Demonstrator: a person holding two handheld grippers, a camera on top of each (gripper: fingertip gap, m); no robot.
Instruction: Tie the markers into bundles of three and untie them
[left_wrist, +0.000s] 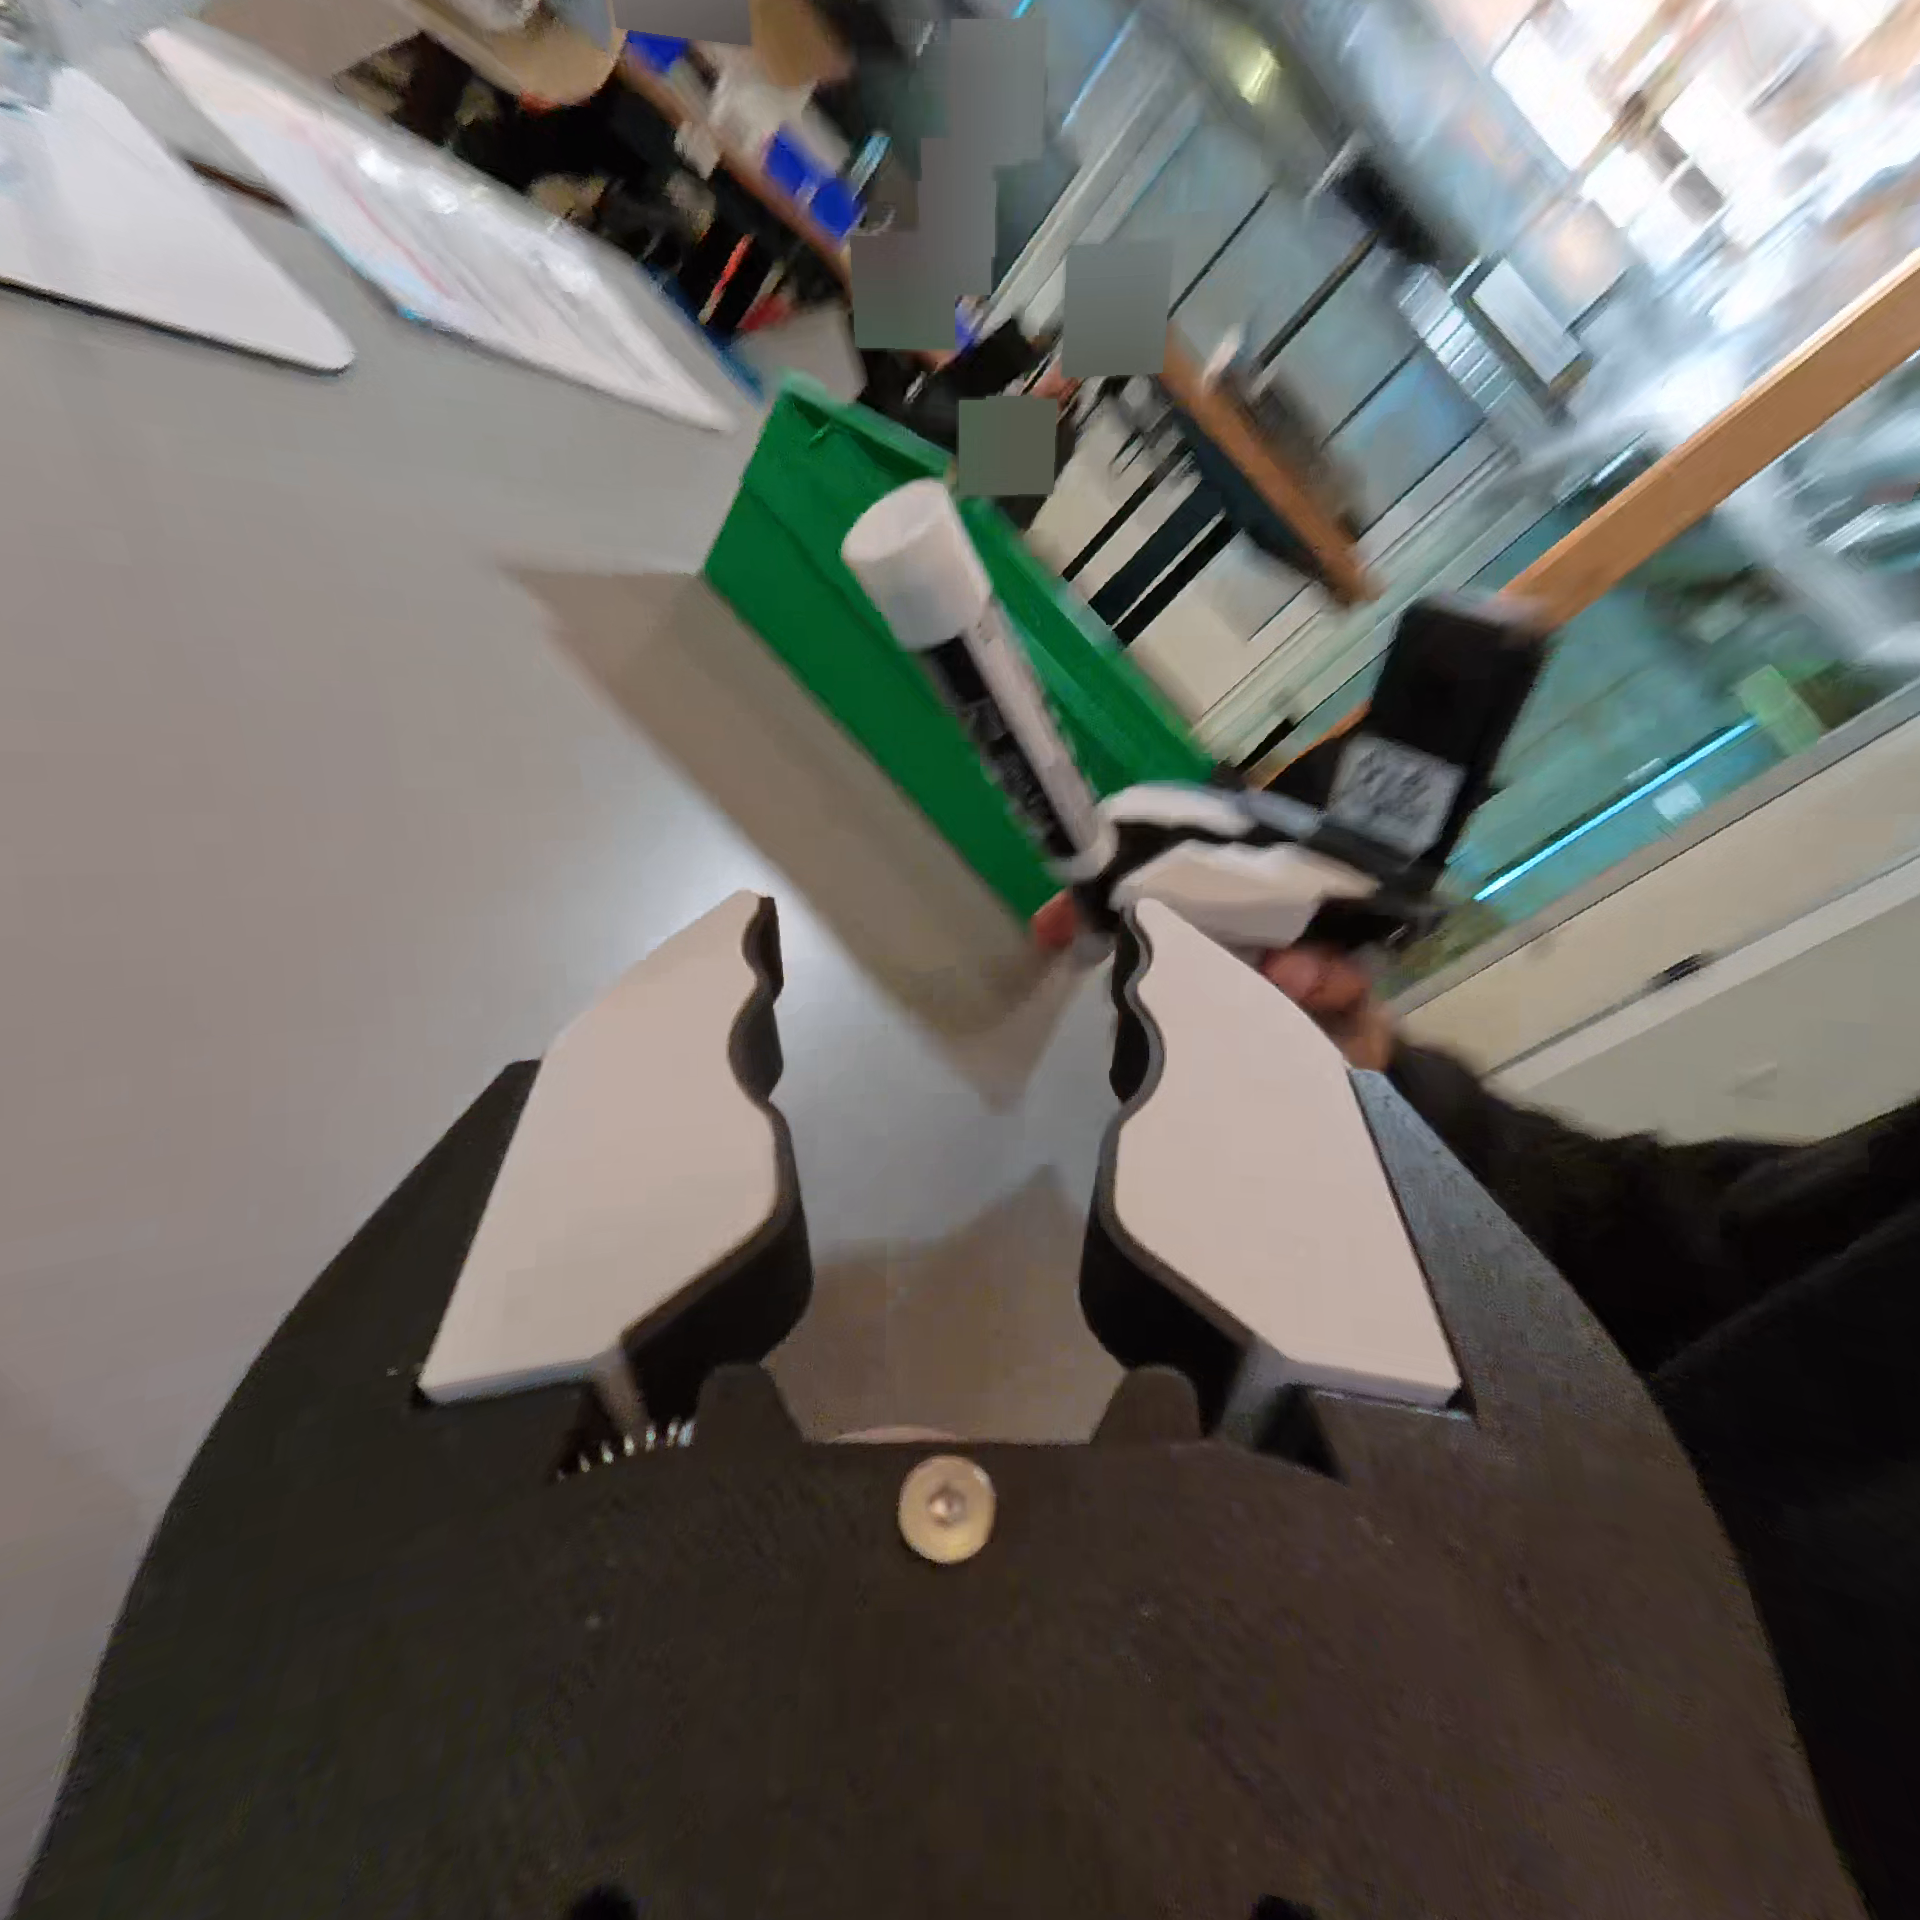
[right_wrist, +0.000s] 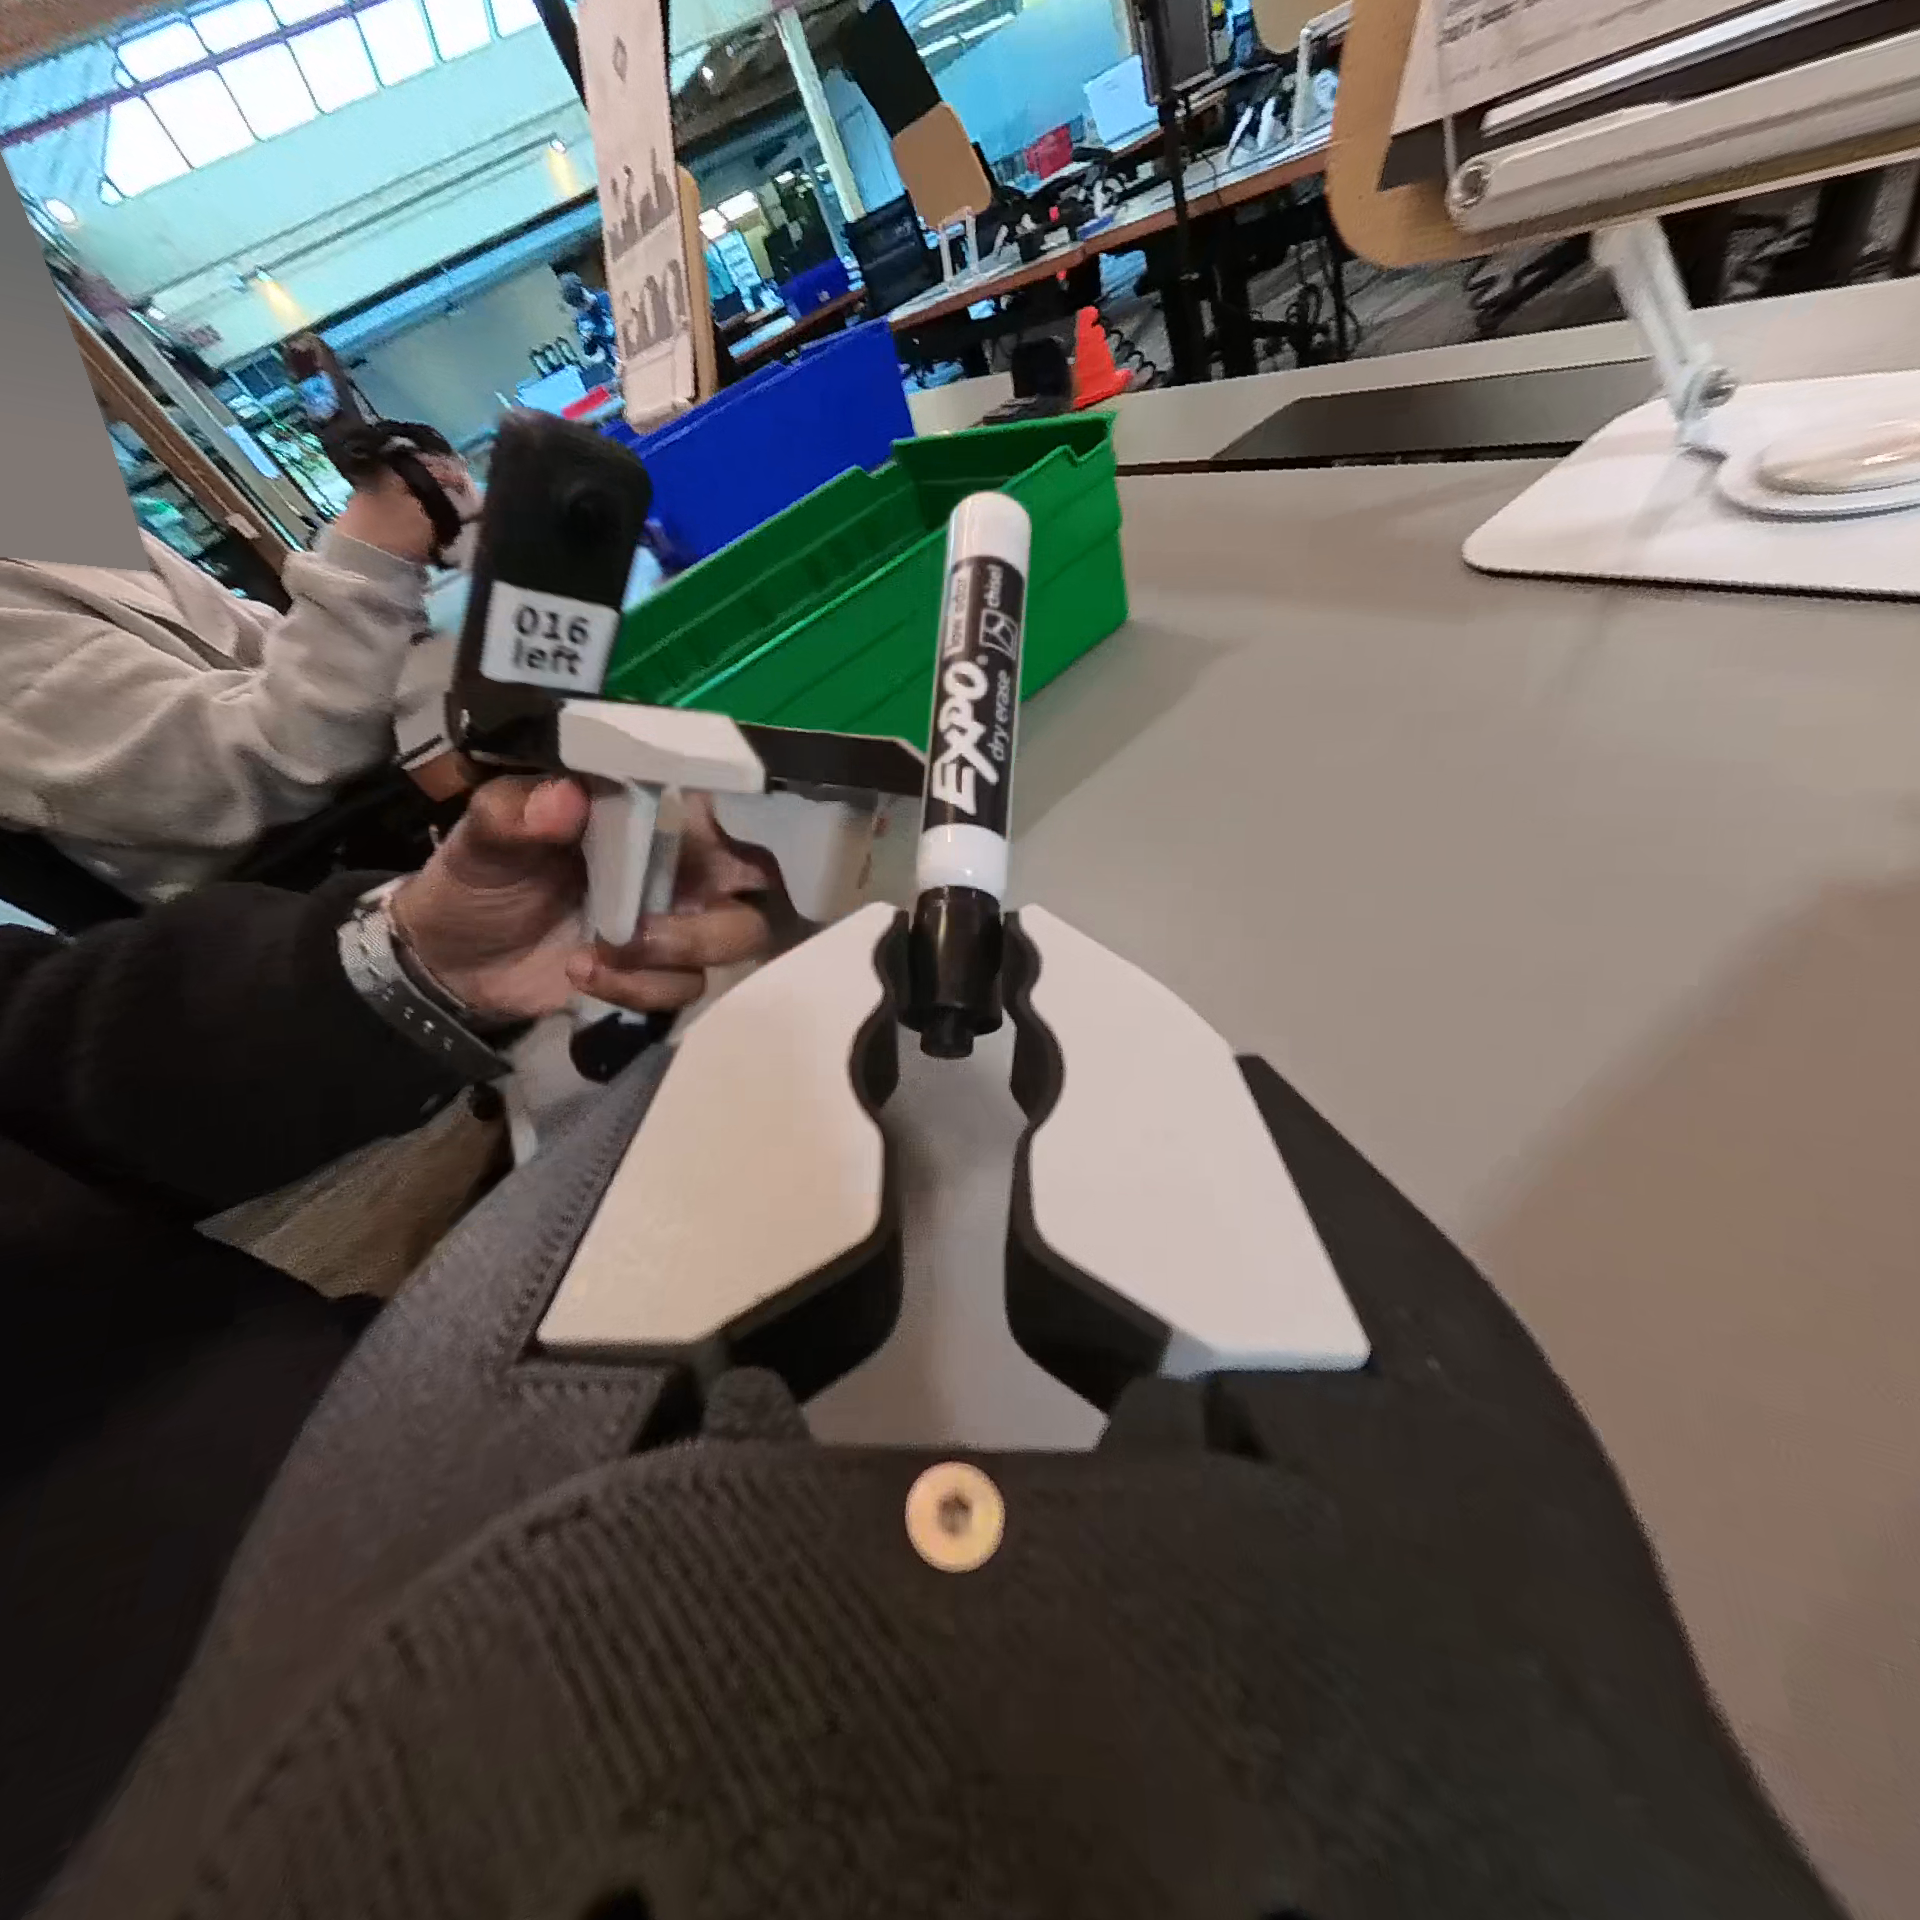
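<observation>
Left wrist view: left gripper (left_wrist: 943, 951) agape, holding nothing, hovering over grey table (left_wrist: 260, 779); beyond, right gripper (left_wrist: 1101, 862) clamping marker (left_wrist: 966, 634) before green bin (left_wrist: 831, 592). Right wrist view: right gripper (right_wrist: 954, 971) clenched on marker (right_wrist: 971, 707) by black end, white end pointing up; left gripper (right_wrist: 894, 769) just beside marker; green bin (right_wrist: 862, 613) behind.

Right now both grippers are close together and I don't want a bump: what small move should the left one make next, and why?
Probably ease the left gripper a little toward the marker's white barrel, keeping it open. The right gripper is shut on the marker's black end, holding it upright above the table, with the left gripper empty just beside it.
</observation>
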